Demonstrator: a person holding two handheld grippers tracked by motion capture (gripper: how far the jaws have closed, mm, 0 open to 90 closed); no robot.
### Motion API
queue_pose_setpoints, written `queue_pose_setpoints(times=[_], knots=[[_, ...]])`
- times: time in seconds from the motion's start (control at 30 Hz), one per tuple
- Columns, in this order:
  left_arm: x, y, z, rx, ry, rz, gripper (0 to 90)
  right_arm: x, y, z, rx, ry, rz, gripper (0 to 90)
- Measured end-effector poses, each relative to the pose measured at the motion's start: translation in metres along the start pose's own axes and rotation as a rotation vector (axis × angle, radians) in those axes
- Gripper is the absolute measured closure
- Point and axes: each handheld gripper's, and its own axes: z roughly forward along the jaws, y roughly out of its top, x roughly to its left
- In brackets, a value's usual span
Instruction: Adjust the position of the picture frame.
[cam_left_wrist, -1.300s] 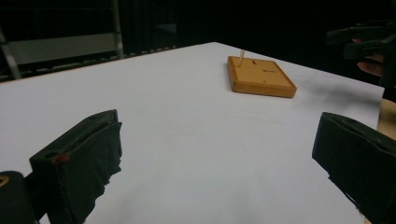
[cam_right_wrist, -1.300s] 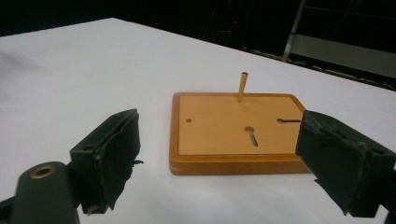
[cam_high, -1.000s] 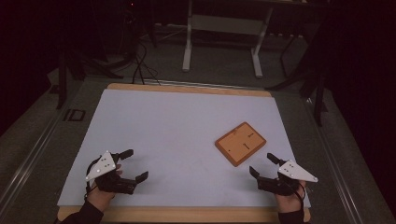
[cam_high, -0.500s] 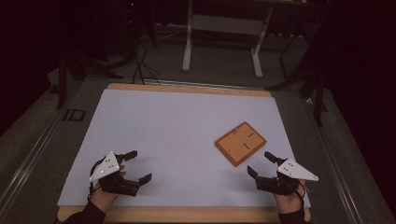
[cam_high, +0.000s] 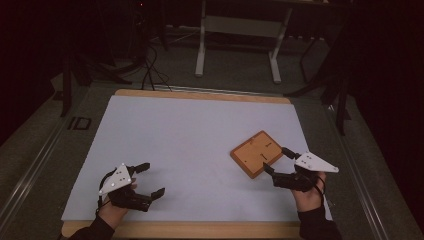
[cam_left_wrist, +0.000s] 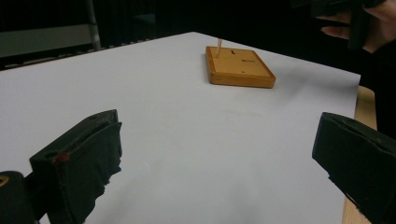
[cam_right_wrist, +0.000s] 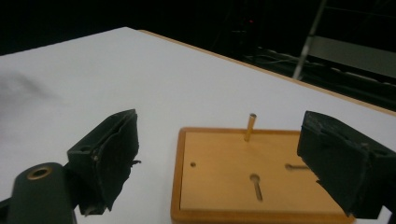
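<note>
Table (cam_high: 200, 125): white sheet on a wooden top, lit against a dark room.

Board (cam_high: 257, 153): 1 orange wooden slab with a raised rim, flat on the right half of the sheet, turned corner-on to the table edges. Its face carries 2 slots and small holes; 1 thin peg (cam_right_wrist: 250, 127) stands upright near its far edge.

Right gripper (cam_high: 279, 161): held low at the board's near right corner, jaws spread wide, holding nothing. In the right gripper view the board lies just ahead, between the lines of the 2 jaws, its near edge level with the tips; contact cannot be told.

Left gripper (cam_high: 150, 180): at the sheet's near left, well apart from the board, jaws spread wide and empty. In the left gripper view the board (cam_left_wrist: 239, 66) sits far ahead, right of centre, with bare sheet between.
</note>
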Motion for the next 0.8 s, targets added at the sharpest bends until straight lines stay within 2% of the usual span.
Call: queue_pose_setpoints(times=[0.1, 0.23, 0.3, 0.33, 0.47, 0.63, 0.8], knots=[[-0.001, 0.001, 0.001, -0.007, -0.004, 0.0, 1.7, -0.006, 0.004, 0.011, 0.018, 0.0, -0.04, 12.3], [-0.002, 0.001, 0.002, -0.001, -0.011, -0.001, 1.7, -0.012, 0.006, 0.02, 0.039, 0.002, -0.012, 11.3], [-0.002, 0.001, 0.002, 0.001, -0.018, -0.009, 1.7, -0.015, 0.008, 0.028, 0.042, 0.029, 0.01, 10.4], [-0.001, 0.001, 0.002, -0.003, -0.021, -0.014, 1.7, -0.017, 0.009, 0.031, 0.033, 0.044, 0.004, 10.3], [-0.002, 0.001, 0.001, -0.009, -0.025, -0.022, 1.7, -0.021, 0.014, 0.043, 0.048, 0.047, -0.005, 10.4], [-0.002, 0.001, 0.001, -0.006, -0.03, -0.023, 1.7, -0.029, 0.016, 0.056, 0.055, 0.048, 0.012, 14.0], [-0.002, 0.0, 0.0, -0.006, -0.031, -0.017, 1.7, -0.04, 0.011, 0.076, 0.078, 0.058, 0.046, 16.1]])
